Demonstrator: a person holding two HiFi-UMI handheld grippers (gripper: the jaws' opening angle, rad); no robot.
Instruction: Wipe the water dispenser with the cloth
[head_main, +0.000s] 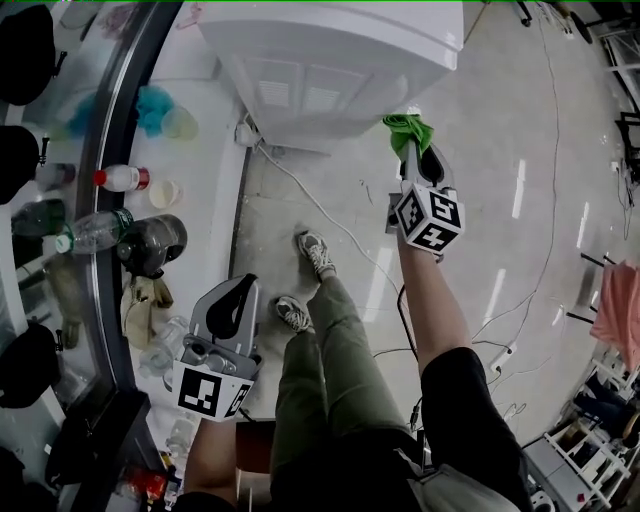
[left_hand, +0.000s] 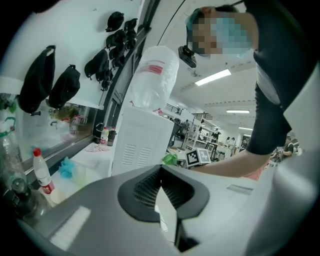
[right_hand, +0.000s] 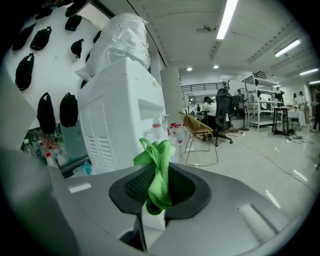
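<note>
Green cloth (head_main: 405, 127) sticks out of the tips of the right gripper (head_main: 413, 152) in the head view. The gripper is held out on a bare forearm toward the front corner of the white water dispenser (head_main: 330, 60). The cloth sits right at that corner, but I cannot tell whether it touches. The left gripper (head_main: 236, 298) hangs low and well back from the dispenser, beside a counter (head_main: 215, 180) that carries a red-capped bottle (head_main: 122, 178) and a teal rag (head_main: 155, 106). A cable (head_main: 322, 212) trails over the floor past the person's sneakers (head_main: 315, 252).

In the left gripper view, that gripper's jaws (left_hand: 160, 186) are together with nothing between them. Beyond them stands the dispenser (left_hand: 142, 145), topped by a water jug wrapped in plastic (left_hand: 156, 75). The cloth (left_hand: 170, 159) and the right gripper's marker cube (left_hand: 198, 157) show at its lower front. Black bags (left_hand: 37, 80) hang on the wall to the left.

In the right gripper view, the jaws (right_hand: 156, 176) are clamped on the cloth (right_hand: 159, 165), which is bunched upright above the pads with a fold drooping below them. The dispenser (right_hand: 120, 125) rises just behind it, and a wire chair (right_hand: 197, 131) stands farther back on the floor.
</note>
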